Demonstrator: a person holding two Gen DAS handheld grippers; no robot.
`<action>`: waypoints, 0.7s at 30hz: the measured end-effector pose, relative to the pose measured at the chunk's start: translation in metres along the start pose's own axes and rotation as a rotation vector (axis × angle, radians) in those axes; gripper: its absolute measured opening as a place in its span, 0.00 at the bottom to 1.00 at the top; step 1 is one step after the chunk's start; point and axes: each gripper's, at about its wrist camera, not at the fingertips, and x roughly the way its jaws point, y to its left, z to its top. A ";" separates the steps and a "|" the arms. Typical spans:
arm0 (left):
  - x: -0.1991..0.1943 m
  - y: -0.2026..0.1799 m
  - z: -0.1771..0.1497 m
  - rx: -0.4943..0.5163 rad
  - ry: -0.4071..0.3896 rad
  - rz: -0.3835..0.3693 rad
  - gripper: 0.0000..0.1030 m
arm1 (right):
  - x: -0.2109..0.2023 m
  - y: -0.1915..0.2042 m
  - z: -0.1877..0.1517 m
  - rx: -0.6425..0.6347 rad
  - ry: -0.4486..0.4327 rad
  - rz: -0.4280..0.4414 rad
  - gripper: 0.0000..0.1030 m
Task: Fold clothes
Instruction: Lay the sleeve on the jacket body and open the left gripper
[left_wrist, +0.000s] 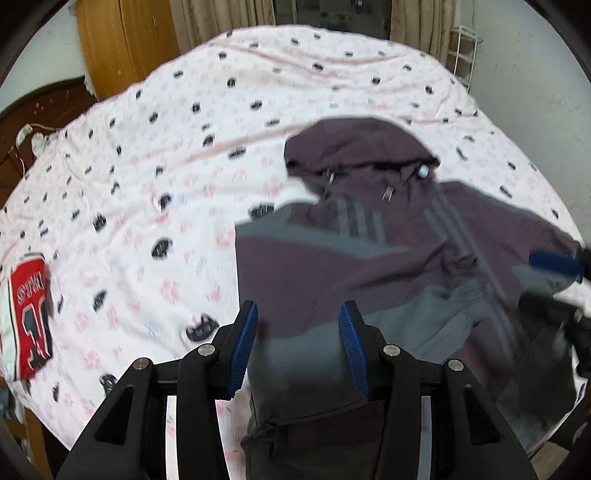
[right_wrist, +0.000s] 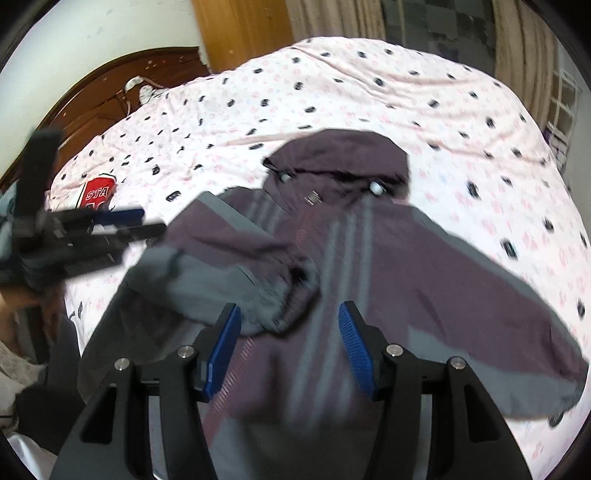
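Observation:
A maroon hooded jacket (left_wrist: 369, 258) with grey panels and grey stripes lies face up on the bed, hood pointing away. One sleeve (right_wrist: 236, 266) is folded across its chest, cuff near the middle. My left gripper (left_wrist: 299, 314) stands open over the jacket's left edge with nothing pinched. It also shows at the left of the right wrist view as the left gripper (right_wrist: 153, 220), beside the jacket's shoulder. My right gripper (right_wrist: 290, 314) is open above the jacket's front, just below the folded cuff. One of its blue pads (left_wrist: 554, 263) shows at the jacket's right side.
The bed sheet (left_wrist: 221, 110) is pale pink with dark prints. A folded red jersey (left_wrist: 31, 317) lies at the bed's left side. A brown headboard (right_wrist: 110, 85), a wooden wardrobe (left_wrist: 125, 40), curtains (left_wrist: 221, 18) and a white rack (left_wrist: 461, 51) surround the bed.

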 end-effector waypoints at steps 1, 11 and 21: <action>0.004 0.000 -0.004 0.002 0.011 -0.005 0.40 | 0.004 0.006 0.006 -0.018 -0.001 -0.003 0.55; 0.023 -0.021 -0.024 0.044 0.056 -0.067 0.40 | 0.064 0.057 0.031 -0.112 0.068 0.118 0.55; 0.030 -0.015 -0.029 0.032 0.065 -0.085 0.40 | 0.094 0.029 -0.006 -0.082 0.210 0.124 0.55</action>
